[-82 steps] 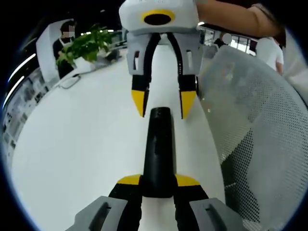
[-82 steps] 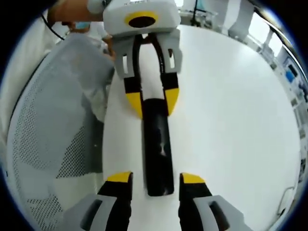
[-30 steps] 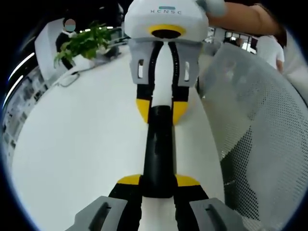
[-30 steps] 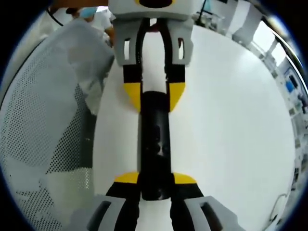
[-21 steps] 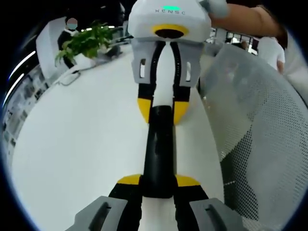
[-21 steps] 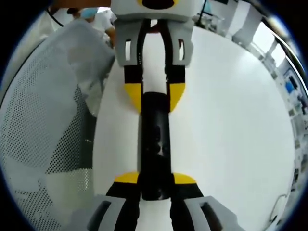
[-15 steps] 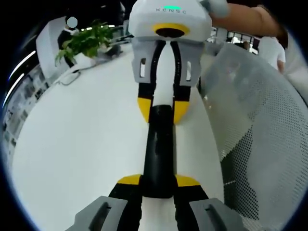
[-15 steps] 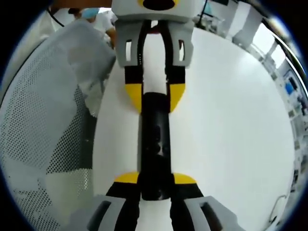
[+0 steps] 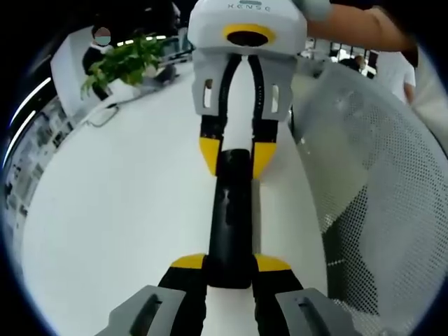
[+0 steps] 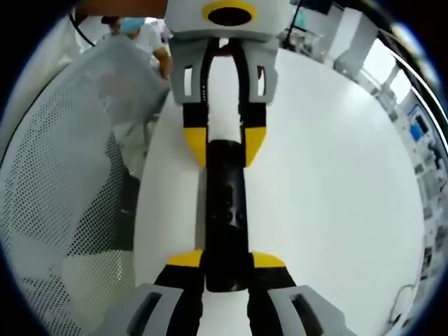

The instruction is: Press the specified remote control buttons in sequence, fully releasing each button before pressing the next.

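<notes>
I have the black remote control (image 9: 229, 217) over the white table (image 9: 119, 210), my left gripper (image 9: 229, 264) clamped on one end, my right gripper (image 10: 225, 261) clamped on the other.

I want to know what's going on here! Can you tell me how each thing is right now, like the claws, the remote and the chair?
Remote: flat on the white table, held at both ends.
Left claw: shut on the remote's near end.
Right claw: shut on the remote's other end.
Chair: mesh back upright, right beside the table's edge.
Plant: standing at the table's far side.
</notes>
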Action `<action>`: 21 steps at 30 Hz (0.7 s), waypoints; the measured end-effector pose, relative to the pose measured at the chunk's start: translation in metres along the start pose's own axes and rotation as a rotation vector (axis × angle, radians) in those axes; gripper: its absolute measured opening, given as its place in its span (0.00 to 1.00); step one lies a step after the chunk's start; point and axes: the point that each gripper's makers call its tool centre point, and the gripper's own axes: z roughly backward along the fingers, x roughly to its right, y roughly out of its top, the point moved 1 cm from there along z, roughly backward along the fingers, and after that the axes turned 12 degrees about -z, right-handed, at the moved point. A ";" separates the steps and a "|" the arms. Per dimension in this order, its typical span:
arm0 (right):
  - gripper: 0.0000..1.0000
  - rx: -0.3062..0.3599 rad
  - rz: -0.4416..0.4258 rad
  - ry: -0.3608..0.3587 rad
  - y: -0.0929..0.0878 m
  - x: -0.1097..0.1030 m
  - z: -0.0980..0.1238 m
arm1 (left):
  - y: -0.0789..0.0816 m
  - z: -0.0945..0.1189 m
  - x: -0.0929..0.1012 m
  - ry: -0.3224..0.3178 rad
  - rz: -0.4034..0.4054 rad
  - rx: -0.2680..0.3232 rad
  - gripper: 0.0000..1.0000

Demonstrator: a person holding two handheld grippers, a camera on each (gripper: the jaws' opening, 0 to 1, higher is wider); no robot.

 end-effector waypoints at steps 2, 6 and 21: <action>0.20 0.000 0.005 -0.006 0.001 0.003 0.003 | 0.003 0.002 -0.003 0.006 -0.003 0.001 0.23; 0.20 0.003 0.012 -0.020 0.002 0.008 0.010 | 0.010 0.007 -0.010 0.020 -0.011 0.008 0.23; 0.20 0.048 0.019 -0.077 0.016 0.032 0.038 | 0.022 0.027 -0.037 0.064 -0.034 0.019 0.23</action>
